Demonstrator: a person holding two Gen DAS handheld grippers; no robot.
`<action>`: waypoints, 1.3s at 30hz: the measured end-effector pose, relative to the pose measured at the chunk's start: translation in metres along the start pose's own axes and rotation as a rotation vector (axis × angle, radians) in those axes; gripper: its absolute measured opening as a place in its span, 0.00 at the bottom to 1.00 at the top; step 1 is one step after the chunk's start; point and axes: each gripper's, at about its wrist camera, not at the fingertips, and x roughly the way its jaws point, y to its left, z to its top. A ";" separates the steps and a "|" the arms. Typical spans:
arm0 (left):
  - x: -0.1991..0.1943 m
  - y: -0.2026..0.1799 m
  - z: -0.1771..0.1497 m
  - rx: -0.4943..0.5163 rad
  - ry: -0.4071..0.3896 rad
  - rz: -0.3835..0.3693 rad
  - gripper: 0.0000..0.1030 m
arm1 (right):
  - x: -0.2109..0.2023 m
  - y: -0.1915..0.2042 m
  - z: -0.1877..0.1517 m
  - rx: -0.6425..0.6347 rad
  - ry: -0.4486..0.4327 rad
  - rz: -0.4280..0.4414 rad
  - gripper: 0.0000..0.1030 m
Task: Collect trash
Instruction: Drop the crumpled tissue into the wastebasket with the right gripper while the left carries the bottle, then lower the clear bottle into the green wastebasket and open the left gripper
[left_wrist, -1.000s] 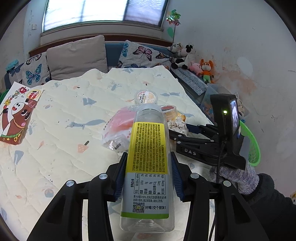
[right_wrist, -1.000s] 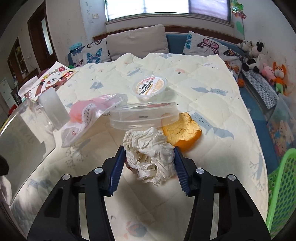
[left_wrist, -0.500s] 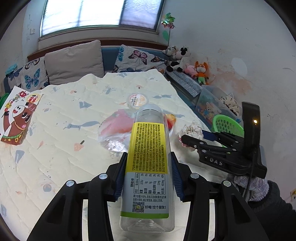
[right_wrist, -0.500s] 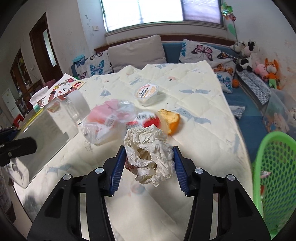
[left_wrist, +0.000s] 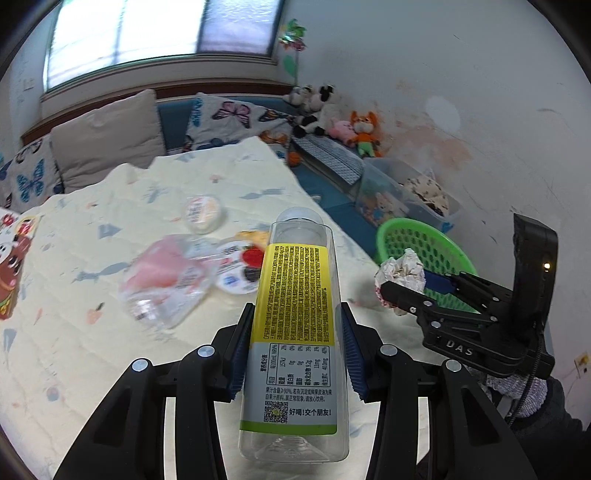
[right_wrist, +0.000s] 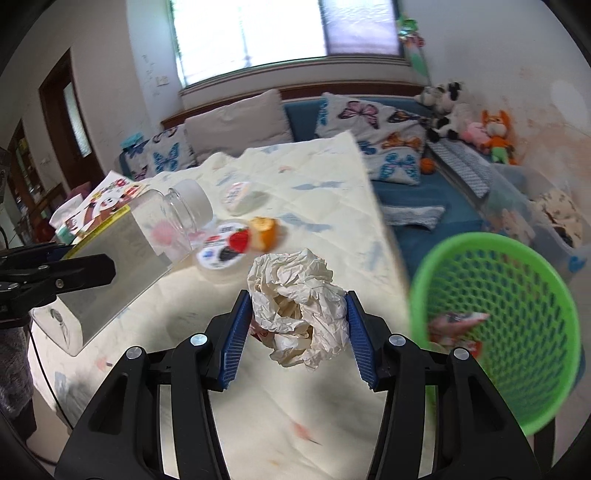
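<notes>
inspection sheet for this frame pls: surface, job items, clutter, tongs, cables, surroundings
Surface: cream quilted cover with small prints, trash lying on it.
Job's things: clear bottle with yellow label, crumpled paper ball, green mesh basket beside the bed with a wrapper already inside.
Clutter: pink plastic bag, fruit-print cup lid, sealed round cup, orange peel, cartoon-print bag at the bed edge.
Tongs: left tongs shut on the bottle; right tongs shut on the paper ball, near the basket.
Cables: one thin black cable behind the right tongs.
Surroundings: window, butterfly pillows, plush toys, storage bins, stained wall.
</notes>
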 end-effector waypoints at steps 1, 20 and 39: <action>0.004 -0.007 0.002 0.009 0.004 -0.007 0.42 | -0.004 -0.007 -0.001 0.008 -0.003 -0.011 0.50; 0.072 -0.111 0.041 0.108 0.080 -0.110 0.42 | -0.043 -0.138 -0.031 0.174 0.021 -0.254 0.54; 0.143 -0.186 0.062 0.186 0.169 -0.157 0.43 | -0.082 -0.178 -0.042 0.239 -0.040 -0.311 0.68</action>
